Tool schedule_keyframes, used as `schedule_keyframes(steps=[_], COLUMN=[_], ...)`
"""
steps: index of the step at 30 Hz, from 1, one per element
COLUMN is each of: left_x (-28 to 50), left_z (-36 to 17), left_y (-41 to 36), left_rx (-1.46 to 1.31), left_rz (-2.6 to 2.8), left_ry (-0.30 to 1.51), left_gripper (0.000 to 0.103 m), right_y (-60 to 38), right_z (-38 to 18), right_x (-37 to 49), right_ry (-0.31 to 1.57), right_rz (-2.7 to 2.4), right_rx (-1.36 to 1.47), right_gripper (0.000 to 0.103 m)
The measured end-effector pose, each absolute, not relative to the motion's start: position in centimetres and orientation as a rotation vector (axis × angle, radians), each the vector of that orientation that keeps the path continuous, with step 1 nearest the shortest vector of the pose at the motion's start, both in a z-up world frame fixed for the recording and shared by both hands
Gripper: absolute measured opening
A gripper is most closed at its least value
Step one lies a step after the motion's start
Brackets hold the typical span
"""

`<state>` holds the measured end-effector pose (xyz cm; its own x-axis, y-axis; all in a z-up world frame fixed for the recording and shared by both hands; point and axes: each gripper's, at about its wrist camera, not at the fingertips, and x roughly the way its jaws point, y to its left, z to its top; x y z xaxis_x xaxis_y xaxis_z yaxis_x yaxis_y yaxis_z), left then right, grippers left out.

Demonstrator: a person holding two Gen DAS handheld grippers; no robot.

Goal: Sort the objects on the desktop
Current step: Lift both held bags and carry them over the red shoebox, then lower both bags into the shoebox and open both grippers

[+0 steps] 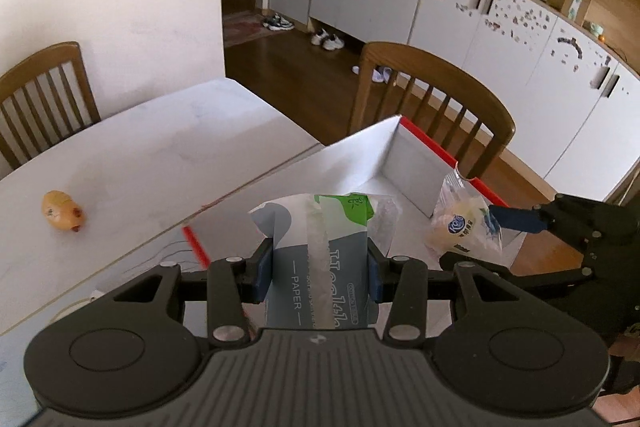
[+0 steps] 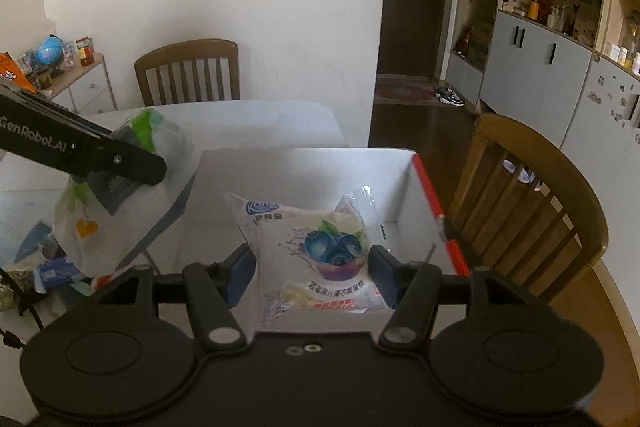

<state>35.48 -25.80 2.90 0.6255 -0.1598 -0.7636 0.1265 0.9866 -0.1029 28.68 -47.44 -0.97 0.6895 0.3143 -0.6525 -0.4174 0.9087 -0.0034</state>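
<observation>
1. The left gripper (image 1: 320, 269) clamps a tissue pack (image 1: 316, 259) above the white box (image 1: 412, 159).
2. The right gripper (image 2: 312, 273) clamps a cake packet (image 2: 320, 255) over that box.
3. Only the left view shows a yellow toy (image 1: 62, 213) on the table (image 1: 160, 147); only the right view shows clutter (image 2: 44, 275) beside the box.

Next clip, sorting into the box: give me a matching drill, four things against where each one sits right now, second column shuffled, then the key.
Things:
1. tissue pack
2. blueberry snack bag
3. small orange toy
4. white box with red edge

Places:
A. lying alone on the white table
B. clamped by the right gripper, above the box
C. on the table, in front of a wooden chair
D. clamped by the left gripper

Pairs: 1-D, 2-B, 3-A, 4-C
</observation>
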Motion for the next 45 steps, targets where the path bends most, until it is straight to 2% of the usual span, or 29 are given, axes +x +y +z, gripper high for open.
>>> schedule_keyframes(steps=[18, 29, 45], left_x=[39.8, 42.4, 44.2], left_z=[-2.5, -6.0, -8.7], left_y=[-28.0, -28.8, -29.5], left_rx=[0.060, 0.118, 0.129], left_rz=[-0.189, -0.213, -0.177], left_ry=[1.003, 1.104, 1.215], left_gripper=[0.044, 0.044, 0.045], right_y=[-48.1, -47.6, -47.3], right_z=[-4.8, -6.8, -9.2], right_x=[32.1, 34.5, 35.7], right_ry=[0.809, 0.949, 1.073], right_rz=[0.503, 0.569, 0.555], right_rx=[-0.269, -0.312, -0.355], right_gripper=[0.063, 0.062, 0.063])
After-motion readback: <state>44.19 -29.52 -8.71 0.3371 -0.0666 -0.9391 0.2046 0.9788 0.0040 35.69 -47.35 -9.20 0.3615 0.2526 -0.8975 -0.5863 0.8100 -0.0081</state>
